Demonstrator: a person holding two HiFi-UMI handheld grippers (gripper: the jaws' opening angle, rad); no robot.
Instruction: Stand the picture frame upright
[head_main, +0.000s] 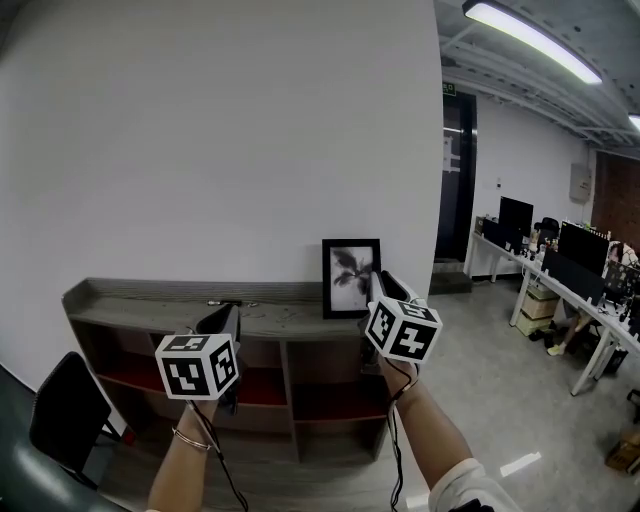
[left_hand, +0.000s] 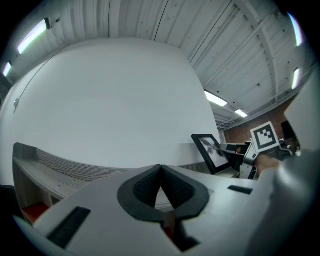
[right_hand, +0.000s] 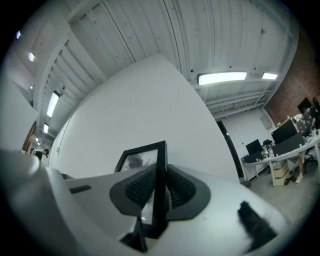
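upright now, the picture frame (head_main: 351, 277) sits on the shelf (head_main: 150, 310), right gripper (right_hand: 157, 192) fingers pinching its edge; left gripper (left_hand: 160, 192) fingers pressed together.

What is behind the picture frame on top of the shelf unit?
A plain white wall stands behind the picture frame. The frame covers its own back, so any prop there cannot be seen.

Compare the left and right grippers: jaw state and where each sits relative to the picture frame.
The right gripper is clamped on the side edge of the picture frame; the left gripper has its jaws together on nothing. The right gripper is up at the frame on the shelf top; the left gripper hangs lower and to the left, apart from the frame. Both are hand-held, with jaws shut.
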